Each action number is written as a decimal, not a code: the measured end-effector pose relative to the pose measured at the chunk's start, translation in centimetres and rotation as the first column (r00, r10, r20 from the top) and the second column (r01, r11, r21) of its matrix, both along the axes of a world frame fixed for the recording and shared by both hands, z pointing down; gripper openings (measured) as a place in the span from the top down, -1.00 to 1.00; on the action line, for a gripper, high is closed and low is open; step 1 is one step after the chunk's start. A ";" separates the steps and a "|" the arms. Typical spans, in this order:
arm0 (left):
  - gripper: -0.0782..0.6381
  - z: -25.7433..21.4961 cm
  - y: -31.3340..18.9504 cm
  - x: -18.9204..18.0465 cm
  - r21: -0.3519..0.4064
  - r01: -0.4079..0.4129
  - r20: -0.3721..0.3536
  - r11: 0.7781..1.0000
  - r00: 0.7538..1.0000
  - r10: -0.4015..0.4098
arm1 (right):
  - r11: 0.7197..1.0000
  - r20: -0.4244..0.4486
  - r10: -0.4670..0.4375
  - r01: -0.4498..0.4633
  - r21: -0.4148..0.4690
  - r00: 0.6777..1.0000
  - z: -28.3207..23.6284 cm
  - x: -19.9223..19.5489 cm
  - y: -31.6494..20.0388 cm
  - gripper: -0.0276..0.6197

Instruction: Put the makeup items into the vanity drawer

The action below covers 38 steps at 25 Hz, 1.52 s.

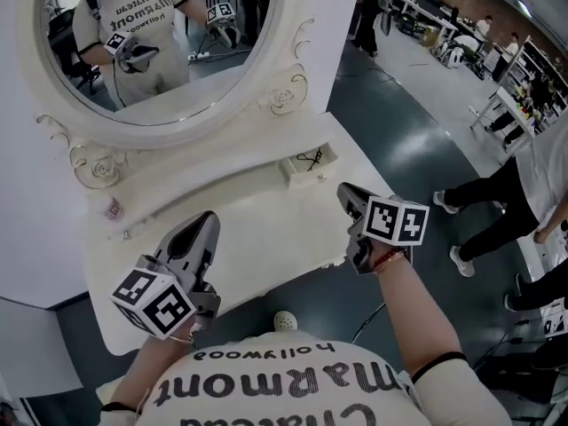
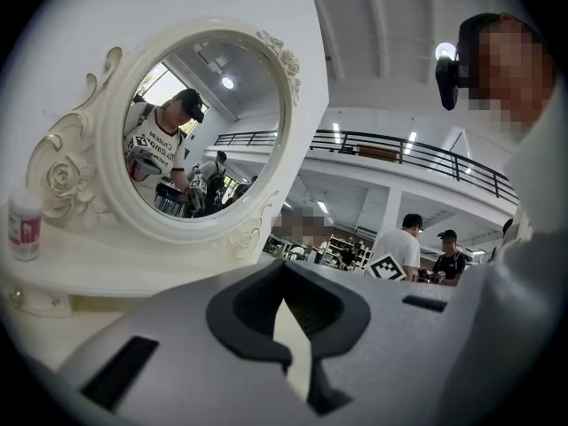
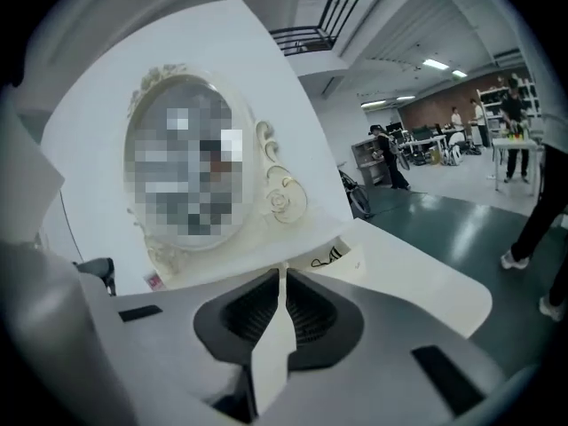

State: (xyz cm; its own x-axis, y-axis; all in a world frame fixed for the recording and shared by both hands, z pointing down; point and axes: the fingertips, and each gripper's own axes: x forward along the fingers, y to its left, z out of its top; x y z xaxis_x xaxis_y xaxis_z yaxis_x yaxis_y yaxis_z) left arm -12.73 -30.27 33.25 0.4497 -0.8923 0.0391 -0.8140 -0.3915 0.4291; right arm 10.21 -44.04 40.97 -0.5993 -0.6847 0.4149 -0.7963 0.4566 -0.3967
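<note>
White worktop [image 1: 266, 229] lies under both your tools: your left tool [image 1: 209, 218] [image 2: 284, 269] has its jaws drawn together with nothing between them, and your right tool [image 1: 344, 189] [image 3: 282, 273] is closed and empty too, its tips near the small open drawer [image 1: 306, 181] [image 3: 355, 264], where a black wiry item [image 1: 311, 158] lies. The small pink-labelled bottle [image 1: 113, 208] [image 2: 24, 224] [image 3: 153, 280] stands on the ledge [image 1: 204, 189] below the mirror [image 1: 160, 43], at your left, well apart from the drawer and touched by neither tool.

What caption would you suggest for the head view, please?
The left gripper and right gripper, jaws shut and empty, hover over the vanity below its mirror.
</note>
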 end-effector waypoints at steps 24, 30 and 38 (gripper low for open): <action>0.76 -0.8 4.5 -3.0 0.096 0.041 0.100 0.995 0.994 -0.050 | 0.918 0.022 0.104 -0.104 0.382 0.994 -8.8 -7.7 13.0 0.79; 0.76 0.5 5.8 -3.4 0.070 0.031 0.082 0.997 0.996 -0.036 | 0.939 -0.001 0.098 -0.092 0.333 0.995 -6.7 -8.4 14.5 0.79; 0.76 2.4 6.5 -3.2 0.034 0.028 0.058 0.999 0.998 -0.030 | 0.950 -0.025 0.105 -0.093 0.299 0.994 -4.9 -8.1 15.5 0.80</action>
